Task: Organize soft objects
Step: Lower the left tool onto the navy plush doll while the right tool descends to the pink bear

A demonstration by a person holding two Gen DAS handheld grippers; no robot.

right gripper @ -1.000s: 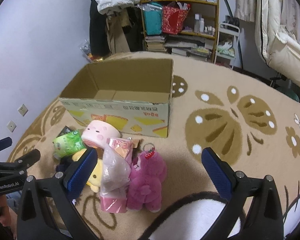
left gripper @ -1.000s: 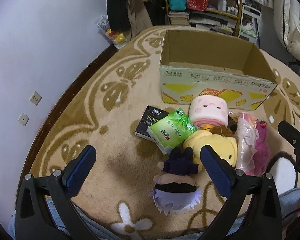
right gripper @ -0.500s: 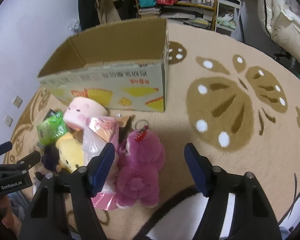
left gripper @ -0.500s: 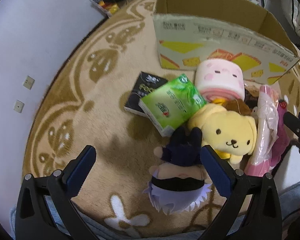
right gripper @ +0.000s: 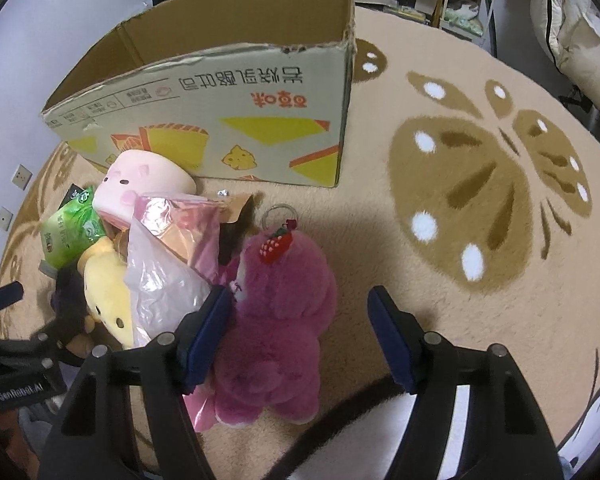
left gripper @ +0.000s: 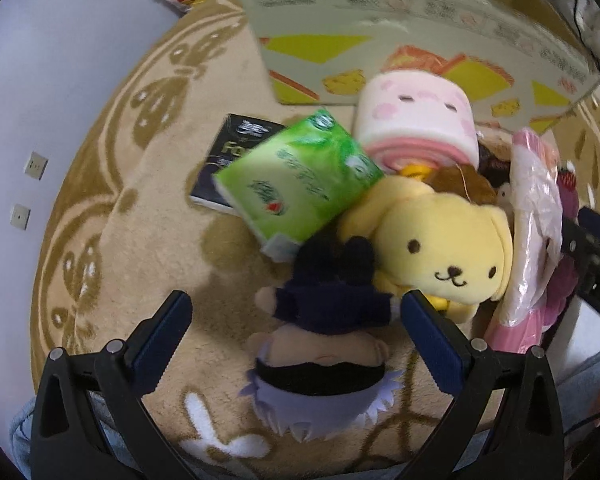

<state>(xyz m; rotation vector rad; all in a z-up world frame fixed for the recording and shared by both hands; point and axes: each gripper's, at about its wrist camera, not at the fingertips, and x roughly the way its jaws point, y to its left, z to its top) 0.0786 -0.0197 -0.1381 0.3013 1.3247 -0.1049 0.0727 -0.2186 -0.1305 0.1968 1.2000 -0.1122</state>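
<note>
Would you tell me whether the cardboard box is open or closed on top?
Open: the cardboard box has no lid or flaps over it, and its bare inner walls show.

In the left wrist view the cardboard box (left gripper: pixel 400 36) at twelve o'clock is smeared by motion, its print unreadable, and its top is cut by the frame edge. The black packet (left gripper: pixel 228 160) lies half under the green tissue pack (left gripper: pixel 300 184), so only part of its lettering shows. The pink bear (left gripper: pixel 568 276) at three o'clock is almost wholly hidden behind the plastic-wrapped bundle (left gripper: pixel 536 216). In the right wrist view the dark-clothed doll (right gripper: pixel 72 304) at nine o'clock sits in shadow, its face unseen.
</note>
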